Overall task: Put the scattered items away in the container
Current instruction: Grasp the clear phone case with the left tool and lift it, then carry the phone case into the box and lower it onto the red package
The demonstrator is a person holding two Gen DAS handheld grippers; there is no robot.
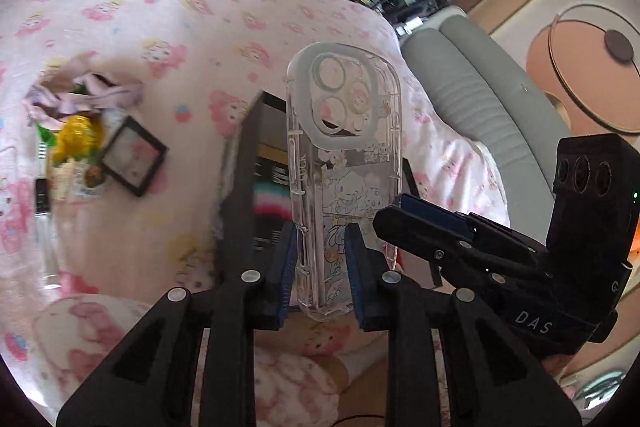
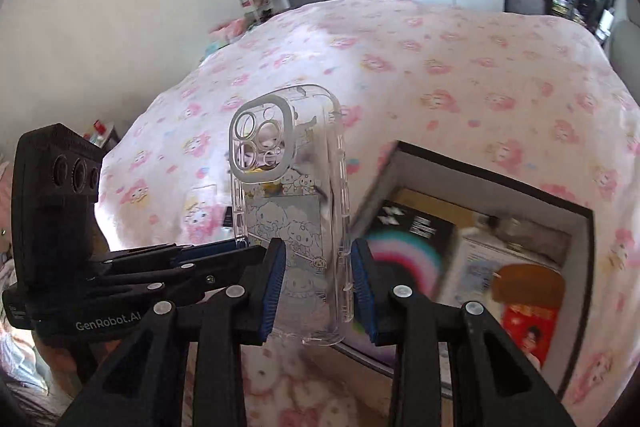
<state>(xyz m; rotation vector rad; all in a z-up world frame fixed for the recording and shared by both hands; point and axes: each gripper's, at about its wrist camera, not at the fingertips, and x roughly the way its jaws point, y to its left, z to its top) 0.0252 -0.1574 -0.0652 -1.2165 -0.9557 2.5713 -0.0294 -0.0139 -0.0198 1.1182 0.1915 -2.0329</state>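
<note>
A clear phone case [image 1: 344, 155] with cartoon prints stands upright between both grippers above the pink bed. My left gripper [image 1: 321, 269] is shut on its lower part. My right gripper [image 2: 318, 287] is shut on the same phone case [image 2: 292, 195]; it also shows in the left wrist view [image 1: 432, 227], touching the case's right edge. The dark box container [image 2: 492, 227] lies open on the bed to the right, with packets inside. It also shows behind the case in the left wrist view [image 1: 264, 163].
Scattered items lie on the bed at the left: a yellow toy [image 1: 76, 137], a black square frame [image 1: 134, 157], a pale purple cloth [image 1: 80, 99]. A grey chair [image 1: 480, 99] stands beside the bed. The pink patterned bedsheet [image 2: 460, 67] spreads behind.
</note>
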